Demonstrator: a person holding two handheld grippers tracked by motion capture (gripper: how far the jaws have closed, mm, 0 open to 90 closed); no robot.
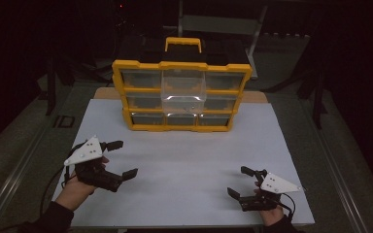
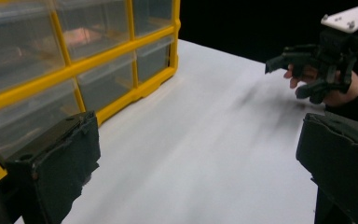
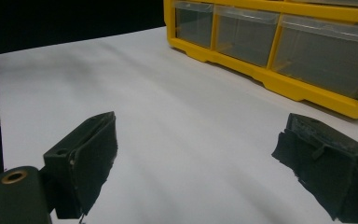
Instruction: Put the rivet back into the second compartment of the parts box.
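A yellow plastic drawer cabinet with clear drawers and a top carry handle (image 1: 181,95) stands at the far edge of a white table sheet (image 1: 184,160), its clear middle drawer (image 1: 183,91) pulled out toward the person. Nearer than the cabinet and to its left, the left gripper (image 1: 124,158) is held with jaws spread, gripping nothing. Nearer and to the cabinet's right, the right gripper (image 1: 238,180) likewise gapes empty above the sheet.

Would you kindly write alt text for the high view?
A yellow drawer organizer stands at the far end of a white table, one clear middle drawer pulled out. Nearer, the left gripper and right gripper hover open, empty.
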